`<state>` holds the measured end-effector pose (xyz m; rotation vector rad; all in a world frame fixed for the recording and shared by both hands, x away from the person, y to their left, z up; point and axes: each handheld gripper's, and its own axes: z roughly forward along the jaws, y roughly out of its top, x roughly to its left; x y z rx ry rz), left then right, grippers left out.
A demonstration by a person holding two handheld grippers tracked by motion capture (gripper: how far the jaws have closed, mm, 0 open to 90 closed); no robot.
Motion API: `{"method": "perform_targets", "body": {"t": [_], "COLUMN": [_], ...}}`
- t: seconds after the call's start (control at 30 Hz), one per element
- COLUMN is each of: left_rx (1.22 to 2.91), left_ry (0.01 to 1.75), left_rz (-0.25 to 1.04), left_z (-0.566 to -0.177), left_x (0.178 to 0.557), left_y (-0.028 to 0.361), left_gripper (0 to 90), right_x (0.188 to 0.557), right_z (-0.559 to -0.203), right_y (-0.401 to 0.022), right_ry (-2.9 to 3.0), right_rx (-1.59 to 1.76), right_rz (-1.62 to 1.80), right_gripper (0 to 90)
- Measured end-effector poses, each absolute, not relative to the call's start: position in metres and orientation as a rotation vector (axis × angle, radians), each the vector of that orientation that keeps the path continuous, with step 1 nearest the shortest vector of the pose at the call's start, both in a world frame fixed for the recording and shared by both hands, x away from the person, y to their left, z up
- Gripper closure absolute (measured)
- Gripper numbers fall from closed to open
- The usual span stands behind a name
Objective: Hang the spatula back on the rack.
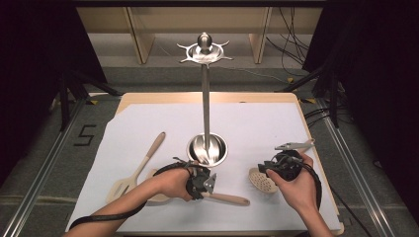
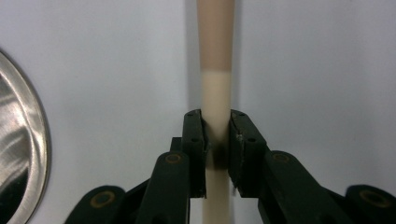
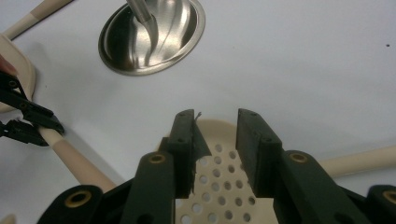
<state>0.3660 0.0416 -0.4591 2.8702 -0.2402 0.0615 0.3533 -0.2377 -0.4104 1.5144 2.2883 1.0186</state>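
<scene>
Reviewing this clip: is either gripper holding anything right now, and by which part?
The left gripper is clamped on the cream handle of a utensil lying on the white cloth. The right gripper holds nothing; its open jaws hover over the perforated skimmer.

overhead forward-down, two close gripper views

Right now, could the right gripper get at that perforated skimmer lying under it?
Probably yes. The right gripper hovers directly over the skimmer's perforated head with its jaws apart, and nothing lies between them. The left gripper is busy elsewhere, clamped on a spoon handle.
</scene>
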Motion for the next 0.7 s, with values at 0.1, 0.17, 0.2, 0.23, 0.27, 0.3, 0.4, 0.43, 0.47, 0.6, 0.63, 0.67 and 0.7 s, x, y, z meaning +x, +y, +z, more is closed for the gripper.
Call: {"method": "perform_targets", "body": {"t": [0.1, 0.17, 0.2, 0.23, 0.27, 0.3, 0.4, 0.43, 0.47, 0.6, 0.63, 0.67, 0.7], "left_rx": [2.824, 2.813, 2.788, 2.784, 2.759, 2.738, 2.691, 2.655, 2.621, 2.536, 2.478, 2.478, 2.445], "left_ry": [-0.188, -0.205, -0.163, -0.167, -0.147, -0.141, -0.111, -0.077, -0.052, 0.008, 0.054, 0.054, 0.07], "left_rz": [0.066, 0.103, 0.095, 0.106, 0.106, 0.12, 0.157, 0.168, 0.195, 0.235, 0.257, 0.257, 0.275], "left_z": [-0.461, -0.458, -0.457, -0.455, -0.453, -0.449, -0.436, -0.433, -0.428, -0.417, -0.411, -0.411, -0.405], "left_x": [0.363, 0.364, 0.363, 0.363, 0.364, 0.365, 0.367, 0.367, 0.367, 0.366, 0.365, 0.365, 0.366], "left_y": [0.045, 0.048, 0.05, 0.052, 0.054, 0.058, 0.069, 0.074, 0.079, 0.089, 0.097, 0.097, 0.105], "left_gripper": [77.6, 77.7, 77.7, 77.8, 77.8, 77.8, 77.9, 77.9, 77.9, 77.9, 77.9, 78.0, 77.9], "right_x": [0.354, 0.352, 0.352, 0.353, 0.352, 0.353, 0.354, 0.353, 0.352, 0.352, 0.352, 0.352, 0.352], "right_z": [-0.41, -0.409, -0.409, -0.409, -0.408, -0.408, -0.406, -0.405, -0.404, -0.403, -0.403, -0.403, -0.403], "right_y": [-0.238, -0.237, -0.238, -0.238, -0.238, -0.24, -0.243, -0.243, -0.244, -0.245, -0.245, -0.245, -0.244], "right_ry": [2.308, 2.299, 2.297, 2.286, 2.278, 2.269, 2.22, 2.207, 2.191, 2.163, 2.155, 2.155, 2.151], "right_rx": [1.526, 1.552, 1.525, 1.507, 1.514, 1.472, 1.484, 1.492, 1.502, 1.509, 1.51, 1.51, 1.51], "right_rz": [0.993, 1.001, 1.003, 1.017, 1.028, 1.054, 1.104, 1.097, 1.097, 1.123, 1.127, 1.127, 1.126], "right_gripper": [68.4, 68.5, 68.6, 68.7, 68.8, 69.1, 69.8, 69.9, 70.0, 70.0, 70.0, 70.0, 70.0]}}
